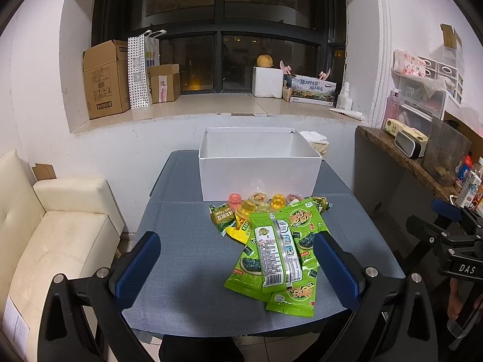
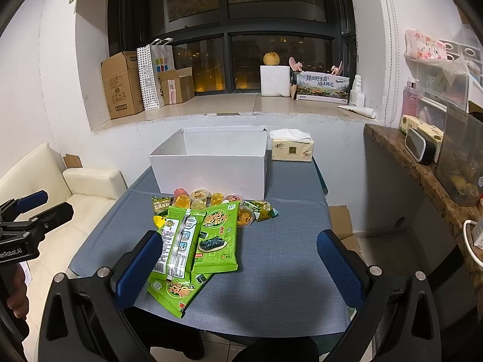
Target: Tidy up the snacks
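A pile of green seaweed snack packets [image 1: 276, 253] [image 2: 196, 241] lies on the blue-grey table [image 1: 187, 241] [image 2: 280, 259]. Several small jelly cups [image 1: 259, 202] [image 2: 200, 197] sit behind them, in front of an open white box [image 1: 259, 178] [image 2: 211, 175] whose inside shows nothing. My left gripper [image 1: 238, 268] is open and empty, above the table's near edge, the packets between its blue fingers. My right gripper [image 2: 241, 268] is open and empty, its left finger [image 2: 139, 268] beside the packets.
A tissue pack [image 2: 291, 149] stands right of the box. A cream sofa [image 1: 60, 241] is on the left. A stone counter [image 2: 422, 175] with containers is on the right. Cardboard boxes [image 1: 105, 78] sit on the window sill behind.
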Demonstrator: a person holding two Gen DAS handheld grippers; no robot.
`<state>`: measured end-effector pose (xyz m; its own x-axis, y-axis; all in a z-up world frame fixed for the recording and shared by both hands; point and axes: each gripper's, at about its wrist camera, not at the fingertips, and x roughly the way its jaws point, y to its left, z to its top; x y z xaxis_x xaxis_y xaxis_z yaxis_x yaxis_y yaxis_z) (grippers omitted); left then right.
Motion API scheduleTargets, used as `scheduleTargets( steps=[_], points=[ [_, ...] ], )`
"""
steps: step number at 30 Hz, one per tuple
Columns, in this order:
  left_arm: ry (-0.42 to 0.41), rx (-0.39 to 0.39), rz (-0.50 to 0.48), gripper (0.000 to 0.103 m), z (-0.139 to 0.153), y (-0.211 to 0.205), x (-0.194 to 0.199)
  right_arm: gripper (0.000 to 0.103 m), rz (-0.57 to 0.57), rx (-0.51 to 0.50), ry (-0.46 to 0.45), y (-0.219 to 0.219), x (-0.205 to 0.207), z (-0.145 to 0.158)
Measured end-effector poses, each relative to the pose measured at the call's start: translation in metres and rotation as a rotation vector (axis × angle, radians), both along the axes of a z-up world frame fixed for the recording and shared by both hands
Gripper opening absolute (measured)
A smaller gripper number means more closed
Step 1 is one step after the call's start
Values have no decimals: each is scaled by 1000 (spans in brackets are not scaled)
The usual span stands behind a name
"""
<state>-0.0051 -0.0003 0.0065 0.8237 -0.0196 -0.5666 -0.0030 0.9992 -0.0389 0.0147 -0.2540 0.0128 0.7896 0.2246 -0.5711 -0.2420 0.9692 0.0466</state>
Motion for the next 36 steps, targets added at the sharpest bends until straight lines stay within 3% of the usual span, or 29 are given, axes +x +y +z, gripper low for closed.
scheduleTargets(
  steps=[36],
  points=[
    [38,13,-7,103,-8,-5,16,103,-4,6,8,-5,3,-5]
  ],
)
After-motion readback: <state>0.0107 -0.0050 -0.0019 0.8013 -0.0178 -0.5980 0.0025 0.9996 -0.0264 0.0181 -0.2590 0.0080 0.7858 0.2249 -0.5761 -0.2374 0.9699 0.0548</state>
